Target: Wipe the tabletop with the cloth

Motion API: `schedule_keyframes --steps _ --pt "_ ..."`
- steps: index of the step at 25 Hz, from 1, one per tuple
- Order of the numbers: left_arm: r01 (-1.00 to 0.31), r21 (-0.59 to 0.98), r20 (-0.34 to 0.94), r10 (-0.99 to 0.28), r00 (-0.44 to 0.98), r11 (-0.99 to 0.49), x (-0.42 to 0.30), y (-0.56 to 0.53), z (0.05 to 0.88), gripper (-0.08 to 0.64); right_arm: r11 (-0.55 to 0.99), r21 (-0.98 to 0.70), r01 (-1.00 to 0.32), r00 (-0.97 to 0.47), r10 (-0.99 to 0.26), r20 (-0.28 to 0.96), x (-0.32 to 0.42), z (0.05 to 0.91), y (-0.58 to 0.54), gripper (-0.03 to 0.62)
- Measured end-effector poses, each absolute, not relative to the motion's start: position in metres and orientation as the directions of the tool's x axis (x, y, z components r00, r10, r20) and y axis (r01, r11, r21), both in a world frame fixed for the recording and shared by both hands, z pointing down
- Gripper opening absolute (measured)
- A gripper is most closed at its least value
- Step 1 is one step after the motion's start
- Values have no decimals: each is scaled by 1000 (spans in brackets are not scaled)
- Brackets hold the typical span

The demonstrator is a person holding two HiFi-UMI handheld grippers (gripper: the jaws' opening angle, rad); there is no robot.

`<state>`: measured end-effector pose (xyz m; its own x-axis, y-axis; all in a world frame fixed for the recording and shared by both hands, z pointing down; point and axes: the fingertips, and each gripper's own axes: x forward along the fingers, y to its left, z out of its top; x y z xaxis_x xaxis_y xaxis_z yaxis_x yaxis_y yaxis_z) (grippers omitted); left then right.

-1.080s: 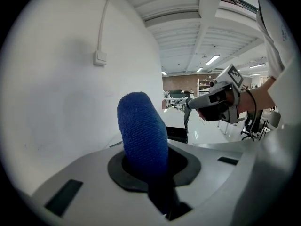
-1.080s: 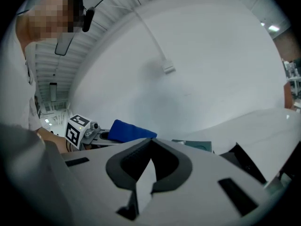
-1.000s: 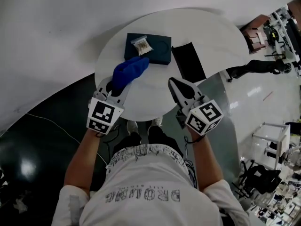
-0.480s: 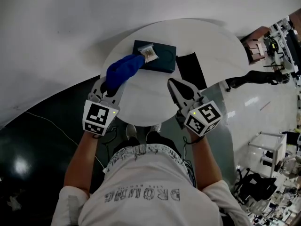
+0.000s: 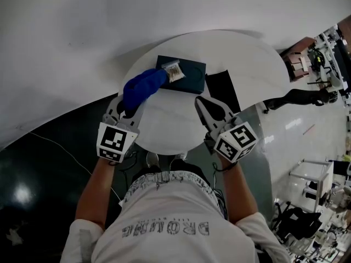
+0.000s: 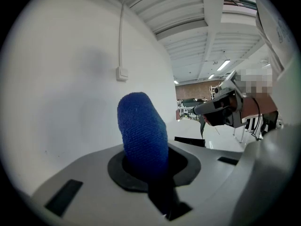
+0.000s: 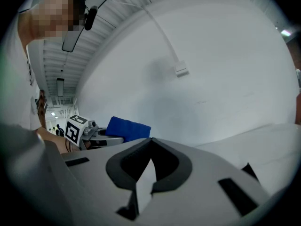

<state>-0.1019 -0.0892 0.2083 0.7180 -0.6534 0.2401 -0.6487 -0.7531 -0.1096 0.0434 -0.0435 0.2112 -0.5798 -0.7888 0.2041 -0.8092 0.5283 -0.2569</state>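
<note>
The left gripper, fingers clamped on the cloth, had carried it left over the counter, so wiping looked under way. The right gripper was closed, empty.

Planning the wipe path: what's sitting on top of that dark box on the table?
A small clear packet lies on the dark box; the blue cloth covers its left edge.

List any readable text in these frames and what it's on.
"DROMG", roughly, seen reversed: large print on the person's shirt; letters unsure.
Small line above it: too small to read.
Packet on the dark box: print too blurred.
Marker cubes: square patterns only, no letters.
</note>
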Motion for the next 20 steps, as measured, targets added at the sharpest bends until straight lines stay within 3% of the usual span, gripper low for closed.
schedule_keyframes --steps 20 --pt "-656 -106 259 -657 708 -748 -97 -102 213 74 553 -271 -788 -609 -764 213 45 217 -57 8"
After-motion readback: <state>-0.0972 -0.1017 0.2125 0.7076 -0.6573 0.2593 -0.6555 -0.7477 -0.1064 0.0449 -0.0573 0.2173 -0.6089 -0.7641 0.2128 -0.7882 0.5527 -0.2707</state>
